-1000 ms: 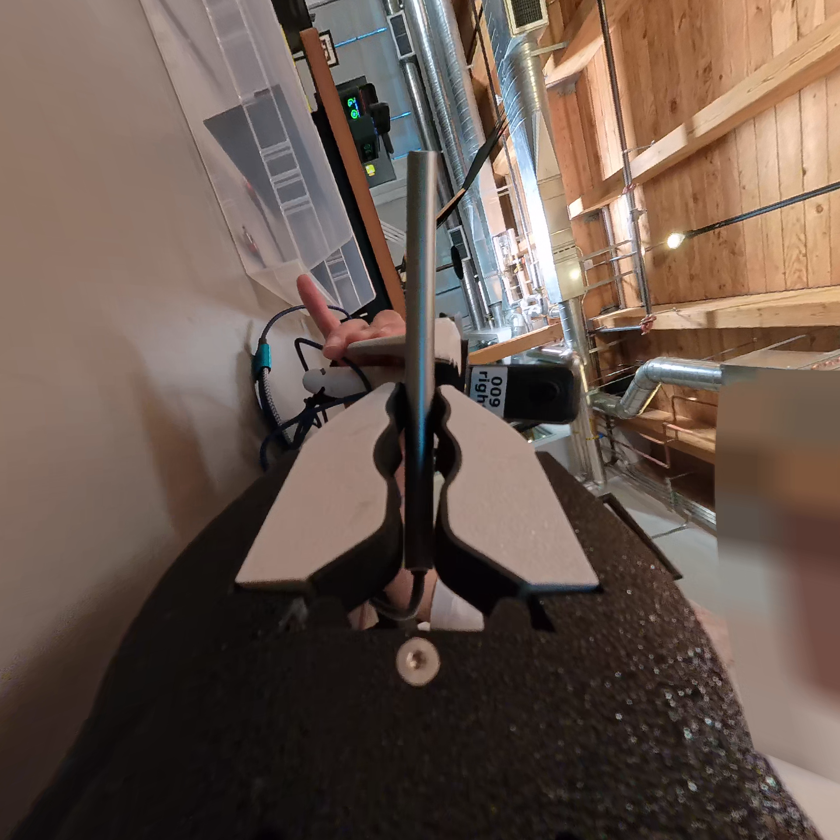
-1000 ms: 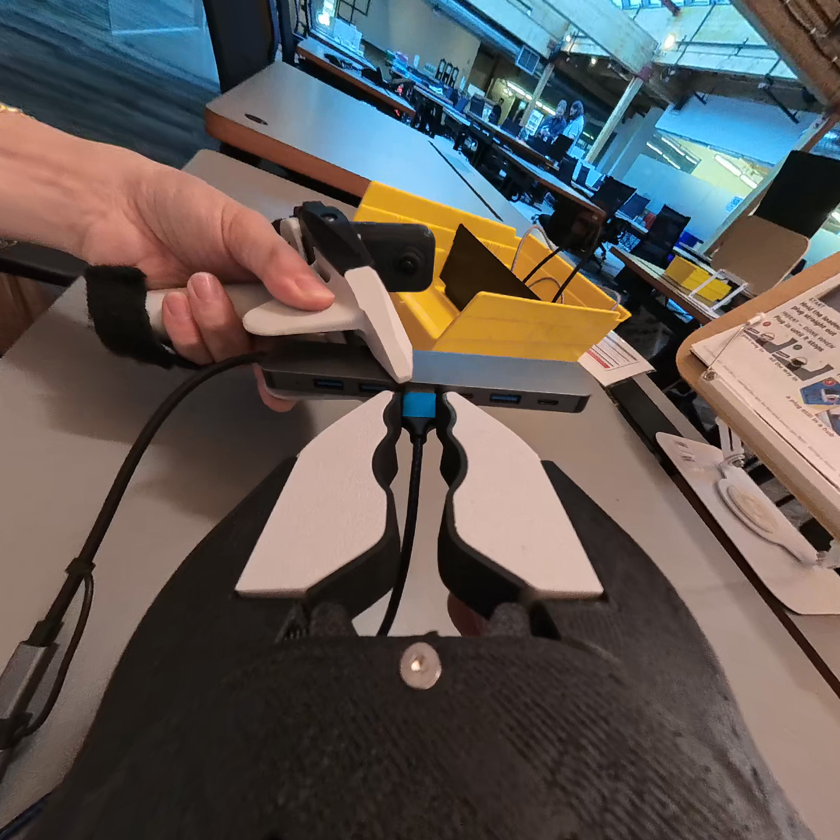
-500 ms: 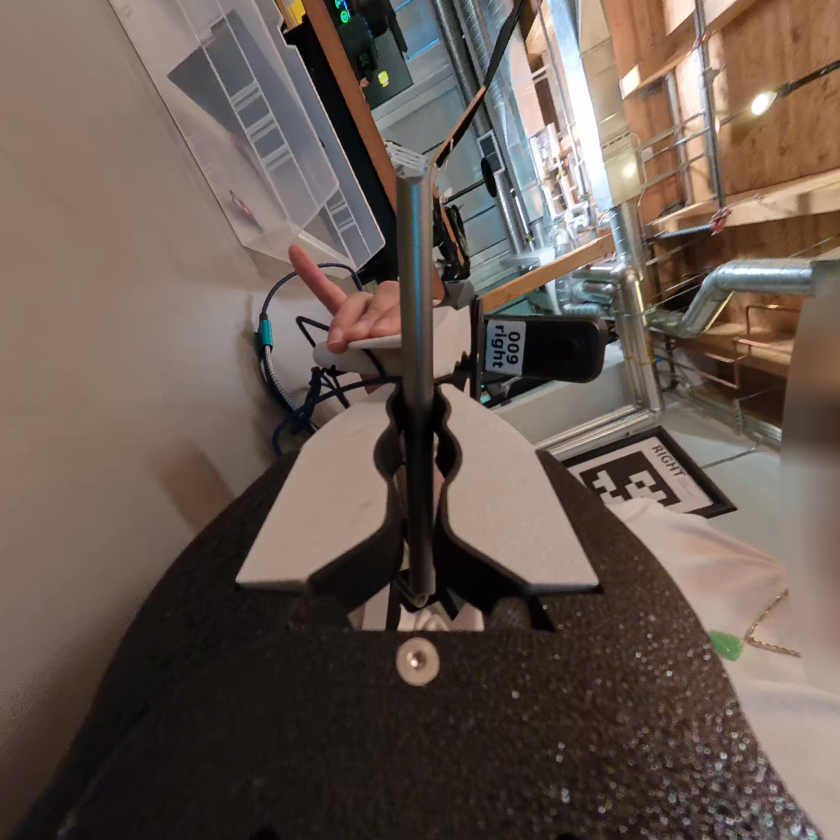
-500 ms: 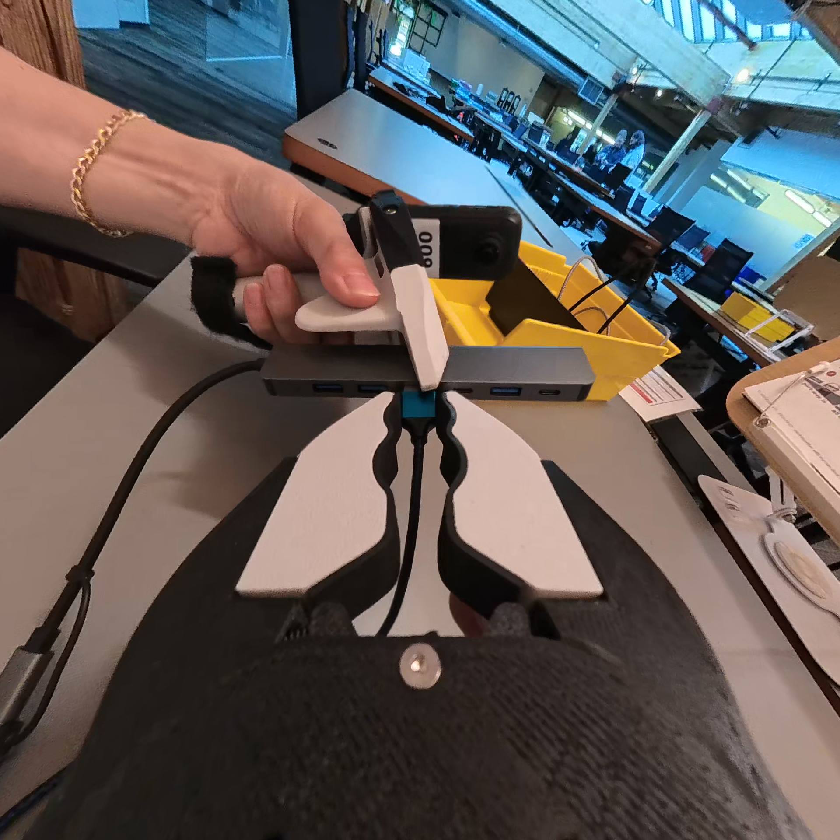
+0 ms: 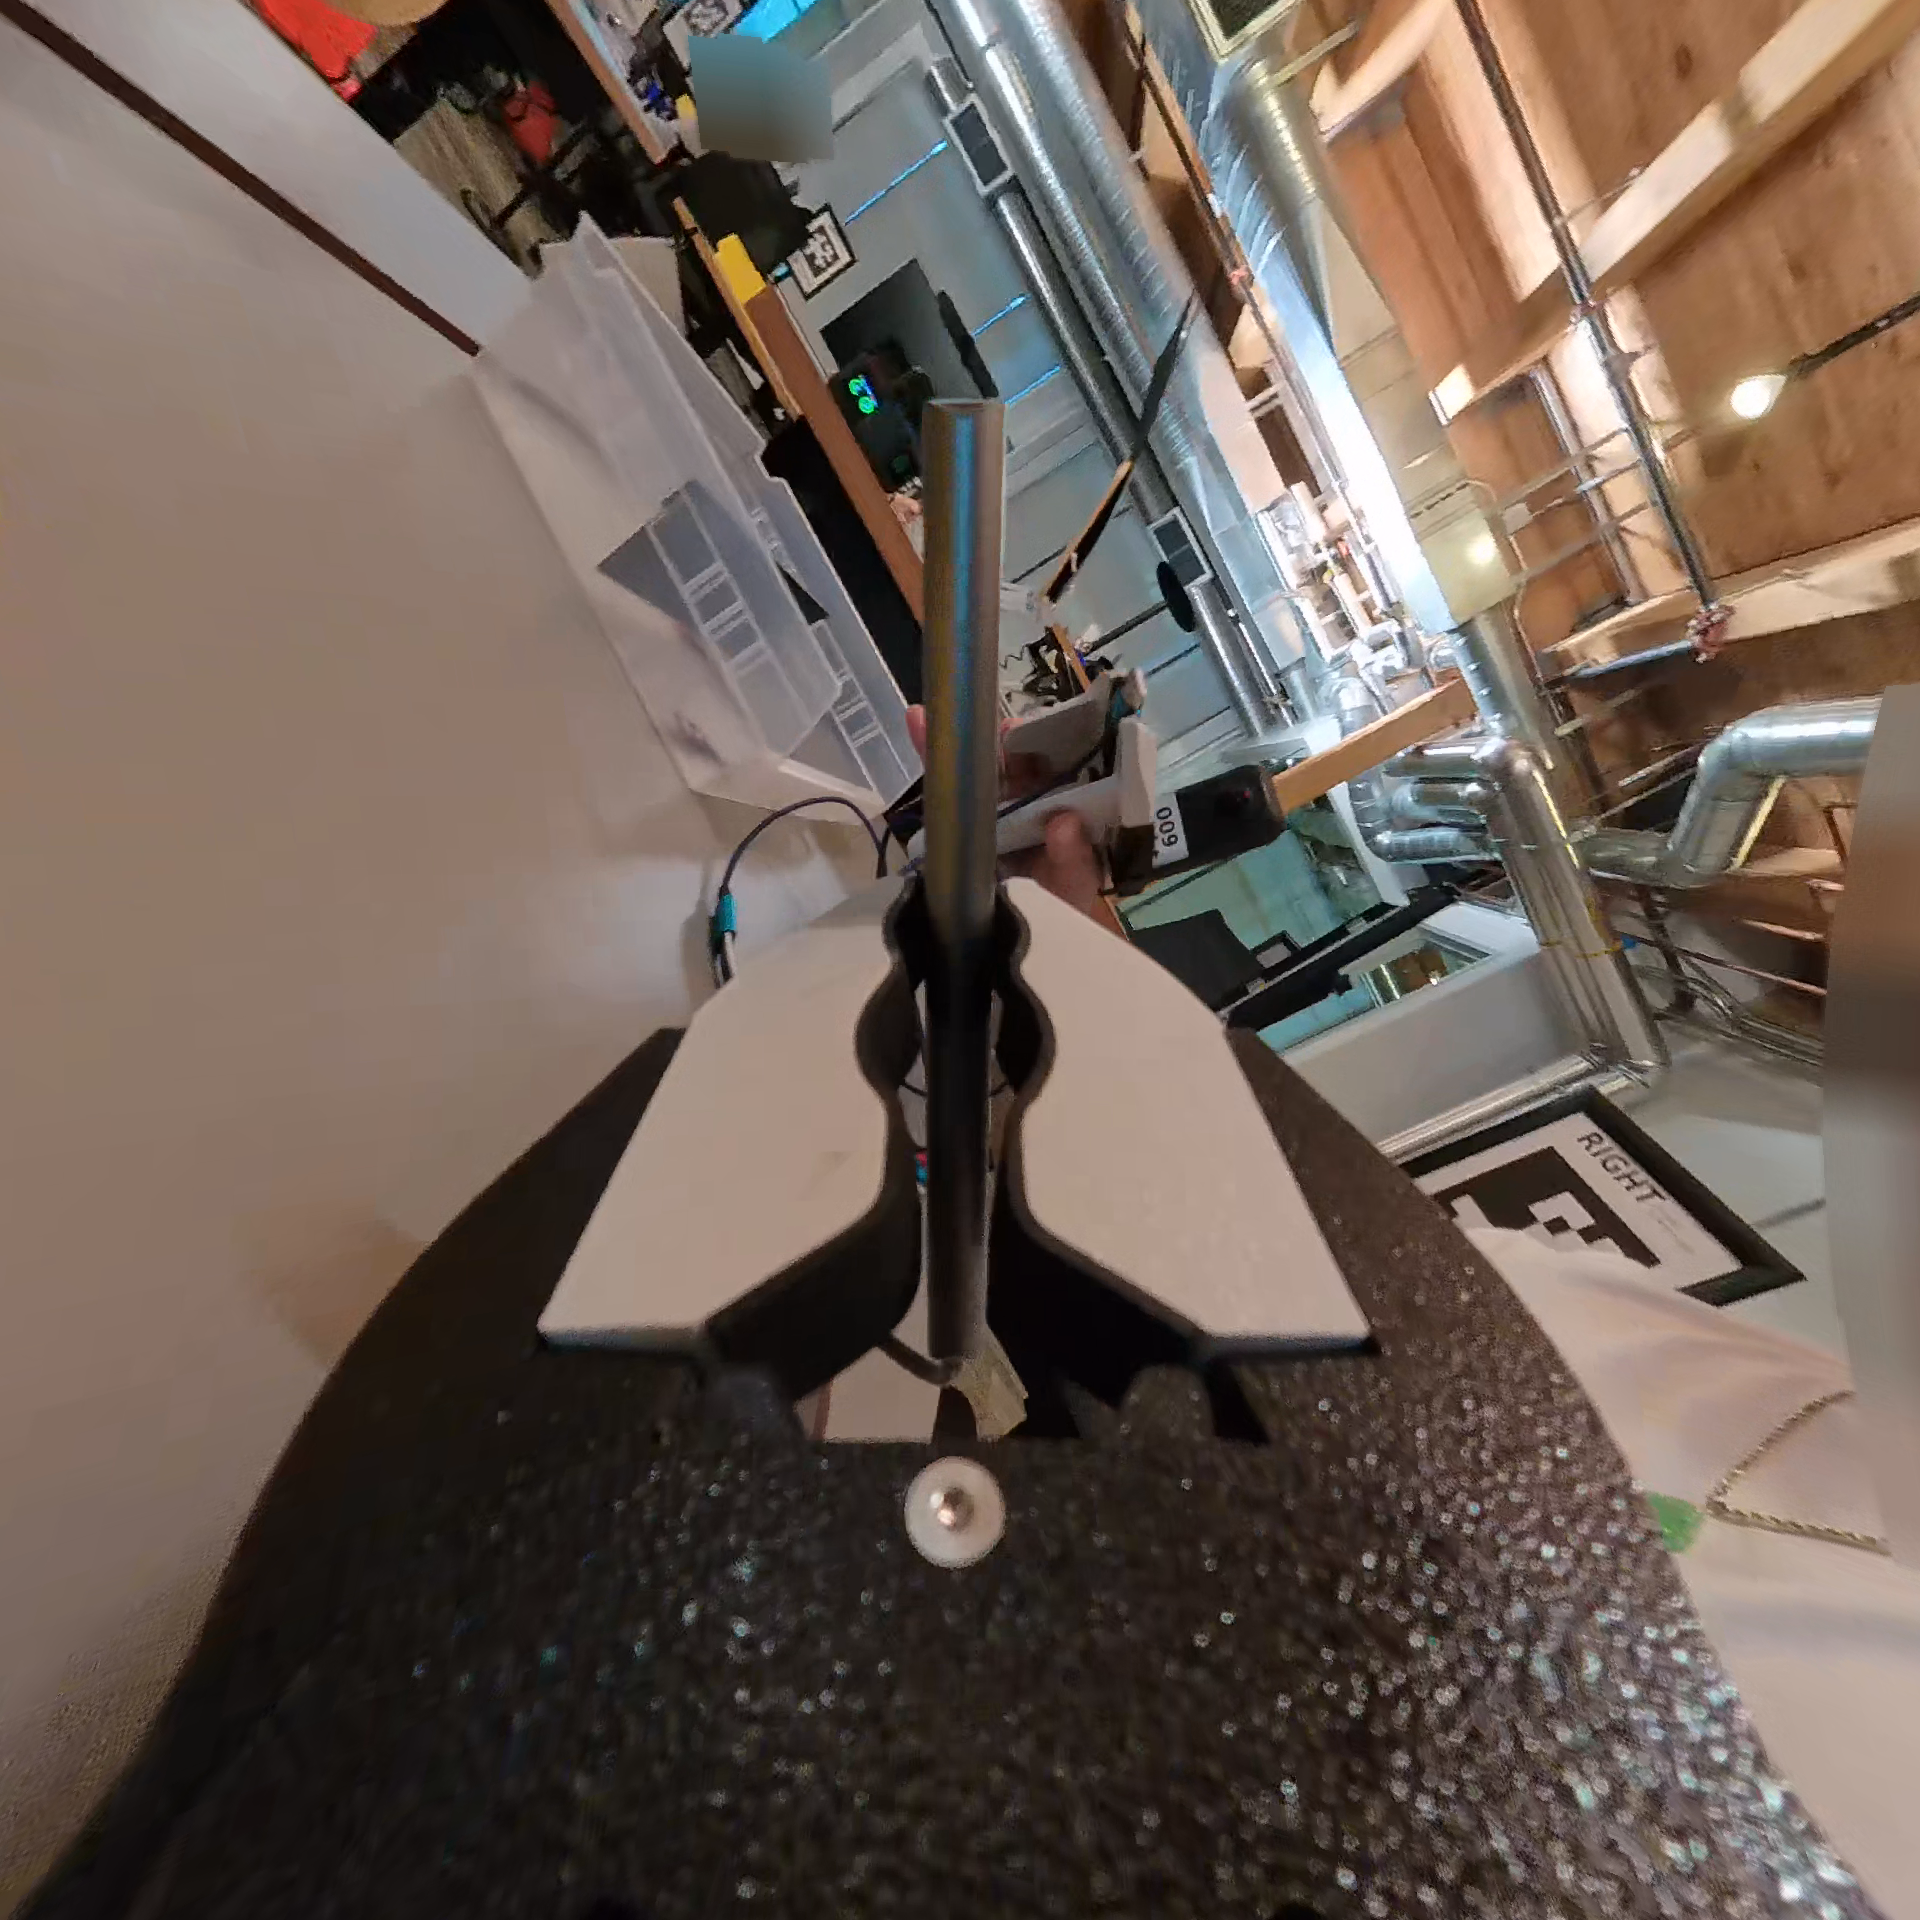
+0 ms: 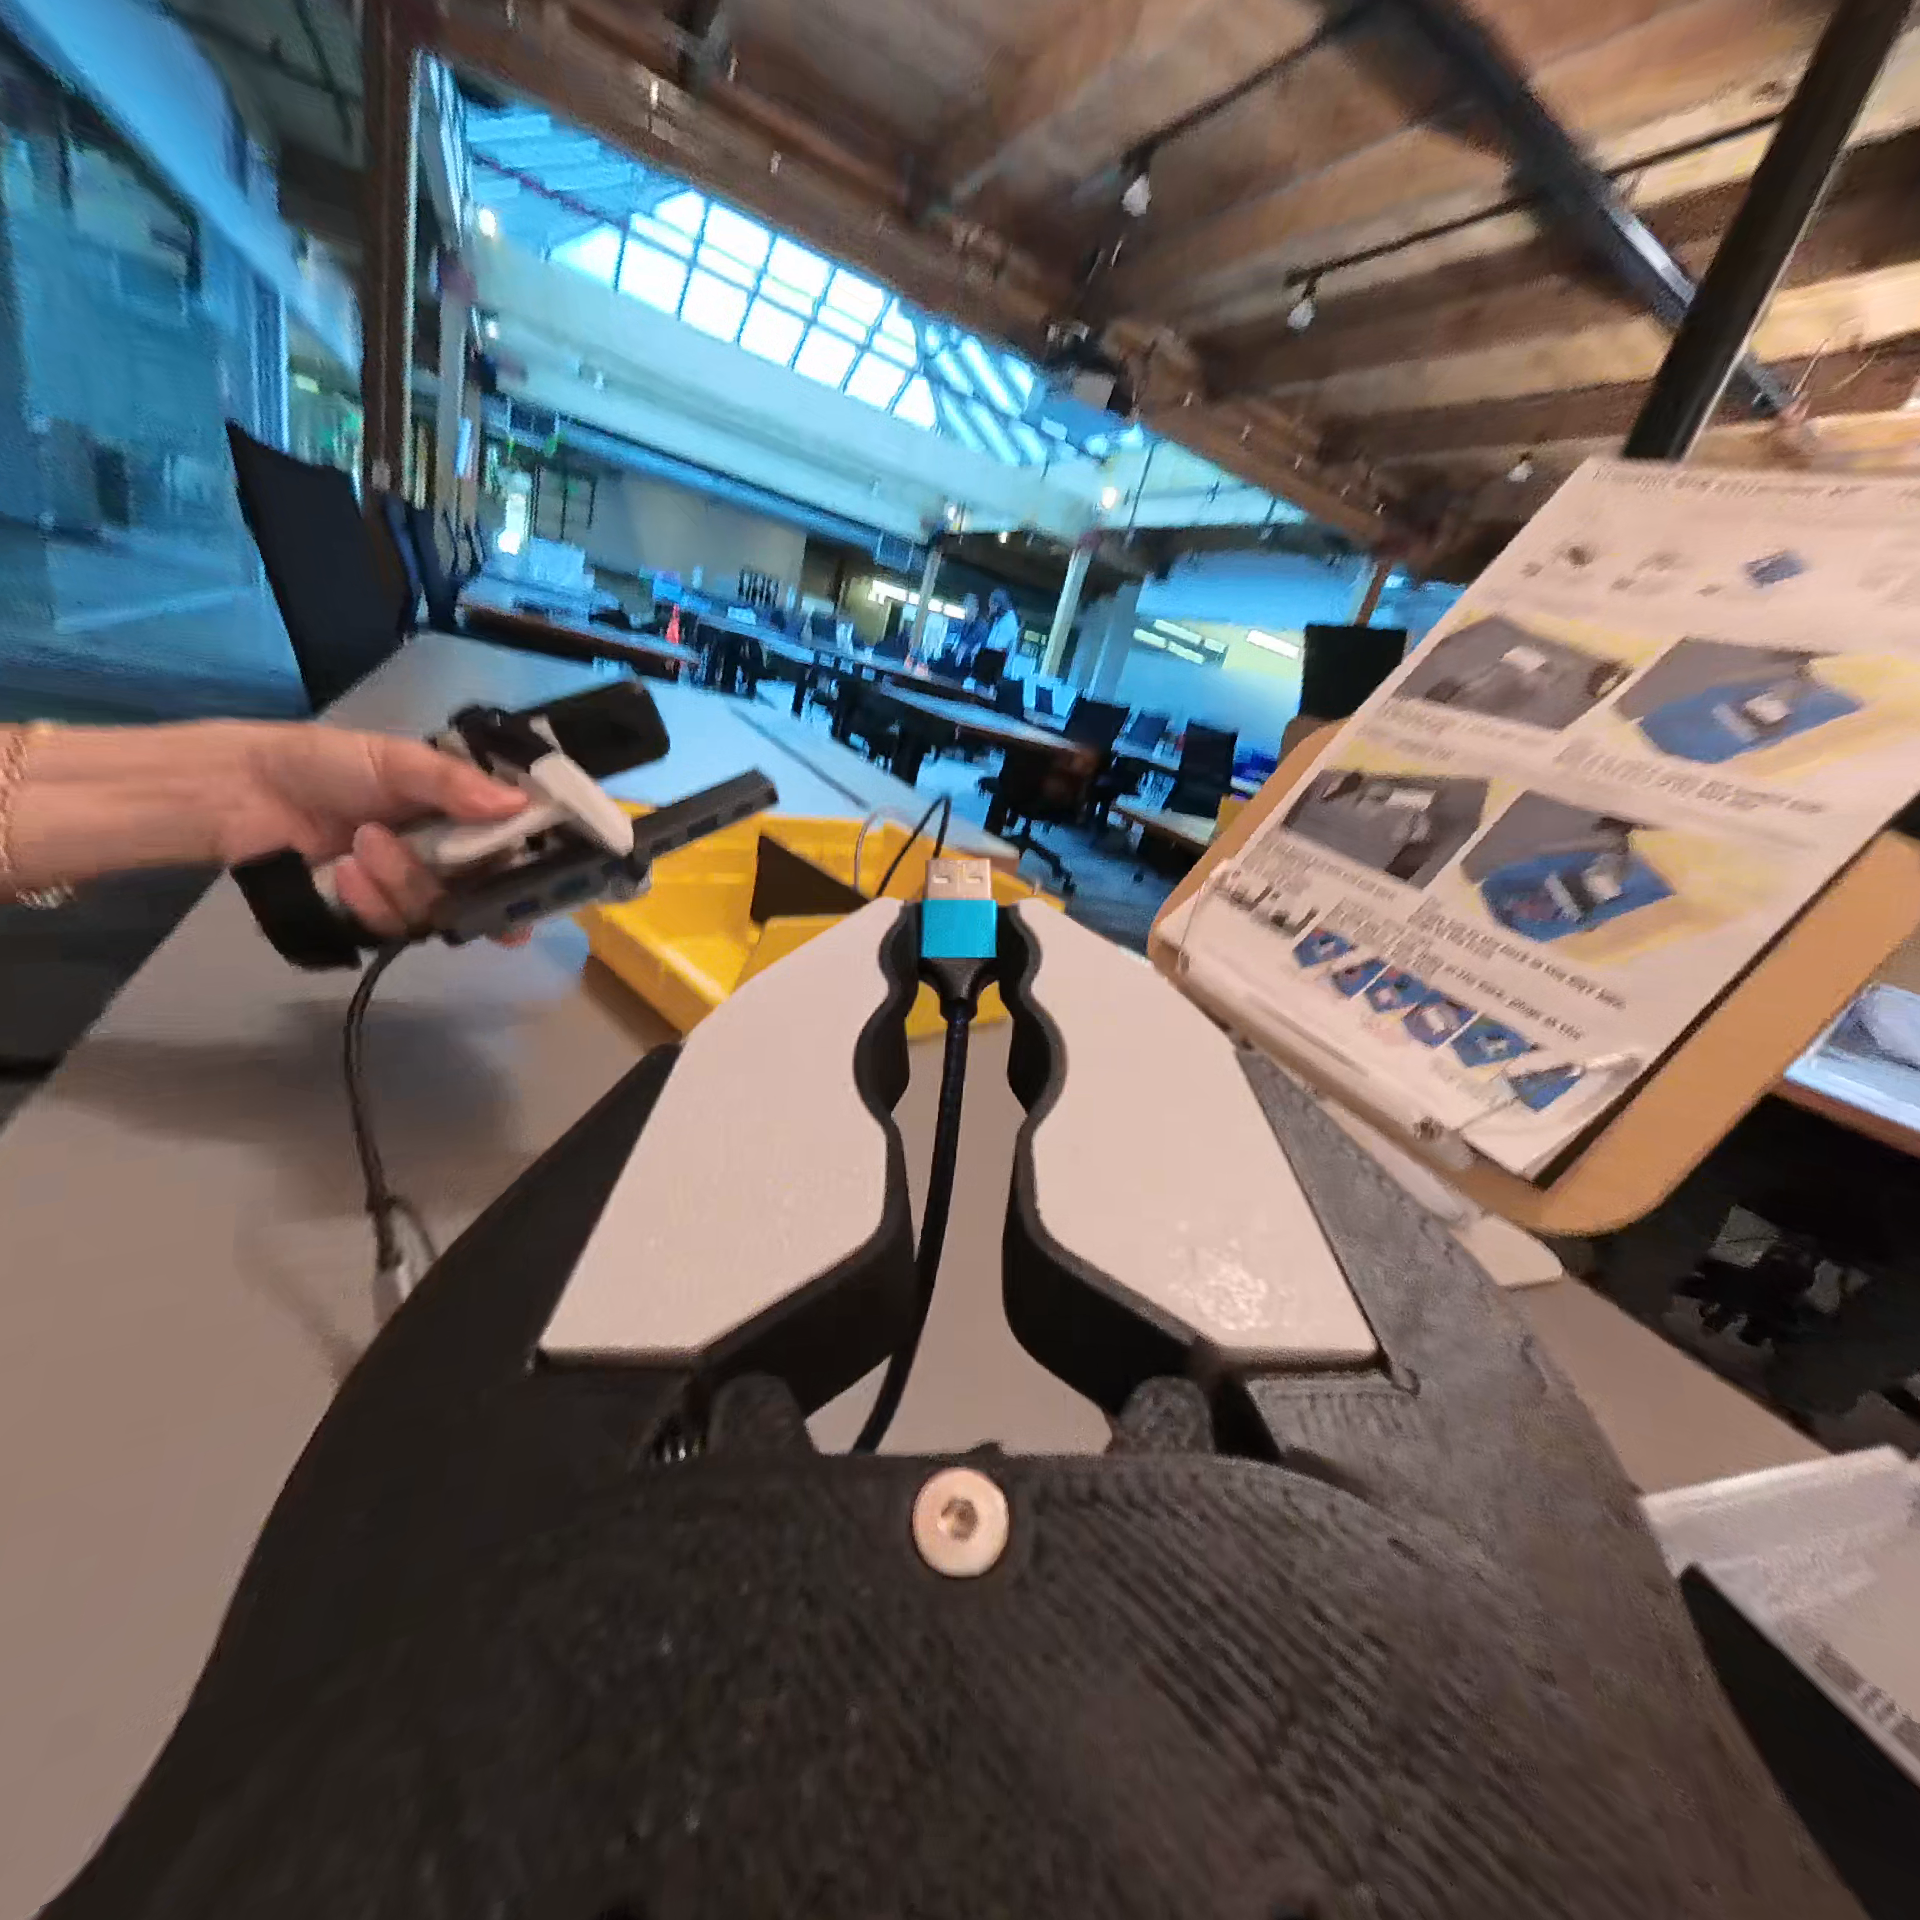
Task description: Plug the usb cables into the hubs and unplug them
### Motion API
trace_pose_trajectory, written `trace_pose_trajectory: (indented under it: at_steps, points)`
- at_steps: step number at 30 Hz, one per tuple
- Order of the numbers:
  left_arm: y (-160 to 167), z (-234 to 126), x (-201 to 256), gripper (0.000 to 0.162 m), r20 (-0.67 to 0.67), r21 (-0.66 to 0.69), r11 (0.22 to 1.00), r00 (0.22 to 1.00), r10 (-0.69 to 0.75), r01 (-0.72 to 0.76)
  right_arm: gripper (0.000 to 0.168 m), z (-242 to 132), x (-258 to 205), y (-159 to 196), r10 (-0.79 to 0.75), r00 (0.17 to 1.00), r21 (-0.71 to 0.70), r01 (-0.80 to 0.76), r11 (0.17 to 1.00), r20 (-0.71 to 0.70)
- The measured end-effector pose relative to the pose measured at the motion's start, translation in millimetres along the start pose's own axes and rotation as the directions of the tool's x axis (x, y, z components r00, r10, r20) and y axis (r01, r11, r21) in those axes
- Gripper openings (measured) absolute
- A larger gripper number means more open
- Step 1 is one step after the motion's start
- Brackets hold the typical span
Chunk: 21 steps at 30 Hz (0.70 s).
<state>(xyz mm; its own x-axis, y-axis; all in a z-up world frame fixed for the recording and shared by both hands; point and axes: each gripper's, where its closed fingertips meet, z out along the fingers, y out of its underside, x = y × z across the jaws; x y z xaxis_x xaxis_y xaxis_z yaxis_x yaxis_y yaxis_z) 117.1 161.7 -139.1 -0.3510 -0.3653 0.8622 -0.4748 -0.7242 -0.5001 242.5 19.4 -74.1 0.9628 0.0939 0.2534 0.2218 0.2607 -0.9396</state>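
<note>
Right gripper [image 6: 961, 920] pinching the blue-collared USB plug [image 6: 958, 914] at frame centre, metal tip bare, clear of any port. At left of the frame, well apart, left gripper [image 6: 592, 821] clamped on the grey hub [image 6: 665, 836], seen edge-on up the centre of the left wrist view [image 5: 961, 831]. Beneath, a pale grey table [image 6: 208, 1143]; behind the plug a yellow bin [image 6: 686, 935]; at right a tilted instruction board [image 6: 1558, 883]. Beyond, a large hall with rows of desks.
</note>
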Motion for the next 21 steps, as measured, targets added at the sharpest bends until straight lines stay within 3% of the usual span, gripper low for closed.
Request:
trace_pose_trajectory:
  at_steps: [5,12,17,21]
  points:
    - [6.3,0.1,4.9,0.01,-0.034,-0.027,1.0,0.999,-0.005,0.004,0.015,-11.3,28.3,-60.7,-0.084,0.993,0.07,0.09,0.993,-0.084]
    - [12.2,-3.3,5.5,0.009,-0.079,-0.009,1.0,0.997,-0.026,0.025,0.015,-20.8,89.2,-139.6,-0.261,0.941,0.01,0.27,0.963,-0.216]
    - [15.9,-4.1,6.8,0.01,-0.107,-0.015,1.0,0.994,-0.028,0.027,0.015,-24.6,100.0,-107.0,-0.322,0.939,-0.167,0.301,0.939,-0.117]
    - [16.1,-6.1,5.6,0.01,-0.116,-0.016,0.999,0.992,-0.04,0.038,0.015,-56.1,153.5,-37.5,-0.394,0.891,-0.469,0.255,0.845,-0.227]
